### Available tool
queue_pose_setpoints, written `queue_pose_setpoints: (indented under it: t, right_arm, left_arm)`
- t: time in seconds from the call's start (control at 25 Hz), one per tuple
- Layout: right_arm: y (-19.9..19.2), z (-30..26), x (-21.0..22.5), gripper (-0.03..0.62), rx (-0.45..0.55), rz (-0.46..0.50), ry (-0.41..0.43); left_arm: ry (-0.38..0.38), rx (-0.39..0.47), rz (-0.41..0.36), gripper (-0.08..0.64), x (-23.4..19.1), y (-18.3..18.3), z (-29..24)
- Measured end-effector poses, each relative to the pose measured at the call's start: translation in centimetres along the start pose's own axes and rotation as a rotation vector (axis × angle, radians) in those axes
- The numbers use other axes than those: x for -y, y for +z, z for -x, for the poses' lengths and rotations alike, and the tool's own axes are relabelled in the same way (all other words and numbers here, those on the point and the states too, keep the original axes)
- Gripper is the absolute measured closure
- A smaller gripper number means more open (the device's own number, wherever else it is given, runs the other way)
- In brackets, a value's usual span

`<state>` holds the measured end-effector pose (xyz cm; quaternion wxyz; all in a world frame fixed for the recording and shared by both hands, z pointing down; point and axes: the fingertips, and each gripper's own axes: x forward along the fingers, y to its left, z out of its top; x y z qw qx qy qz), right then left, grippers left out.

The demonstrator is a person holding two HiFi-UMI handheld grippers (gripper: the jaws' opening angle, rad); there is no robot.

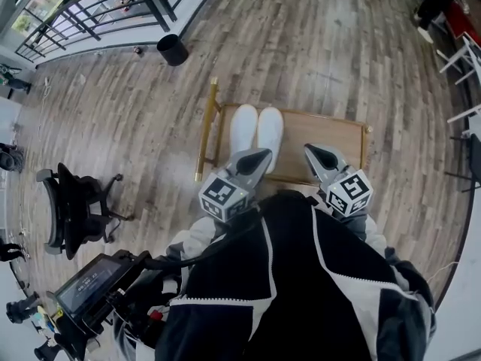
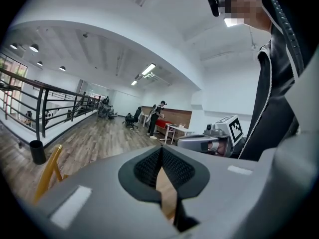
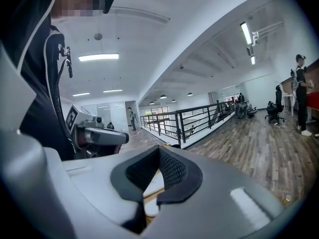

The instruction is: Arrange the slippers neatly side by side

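Two white slippers, the left one (image 1: 243, 128) and the right one (image 1: 270, 130), lie side by side and touching on a low wooden table (image 1: 323, 135), toes pointing away from me. My left gripper (image 1: 263, 156) hangs shut just short of the right slipper's heel, holding nothing. My right gripper (image 1: 311, 152) is shut and empty too, above the table to the right of the pair. In the left gripper view the pads (image 2: 172, 166) meet along one line at the left gripper (image 2: 161, 152). The right gripper (image 3: 159, 152) shows the same, pads (image 3: 172, 169) pressed together.
The table has a yellow metal side frame (image 1: 206, 130). A black bin (image 1: 172, 50) stands beyond it by a railing (image 1: 98, 10). An office chair (image 1: 75, 209) is at my left, white chairs (image 1: 462, 59) at far right. People (image 2: 157, 116) stand far off.
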<state>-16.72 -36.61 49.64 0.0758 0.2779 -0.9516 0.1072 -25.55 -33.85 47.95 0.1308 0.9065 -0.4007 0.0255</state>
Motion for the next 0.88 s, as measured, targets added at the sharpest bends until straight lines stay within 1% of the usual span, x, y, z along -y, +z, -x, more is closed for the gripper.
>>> queue_pose_setpoints:
  t: [0.32, 0.52, 0.6, 0.88]
  right_arm:
    - [0.9, -0.1, -0.5, 0.592, 0.011, 0.007, 0.013]
    - [0.8, -0.1, -0.5, 0.592, 0.009, 0.013, 0.011]
    - [0.9, -0.5, -1.0, 0.592, 0.010, 0.011, 0.018]
    - [1.0, -0.6, -1.2, 0.592, -0.002, 0.020, 0.042]
  left_arm:
    - [0.013, -0.001, -0.001, 0.541, -0.3, 0.1, 0.2]
    - [0.021, 0.000, 0.020, 0.541, -0.7, -0.1, 0.6]
    - [0.037, -0.007, 0.030, 0.541, -1.0, -0.1, 1.1]
    - [0.072, 0.014, 0.054, 0.541, -1.7, -0.5, 1.4]
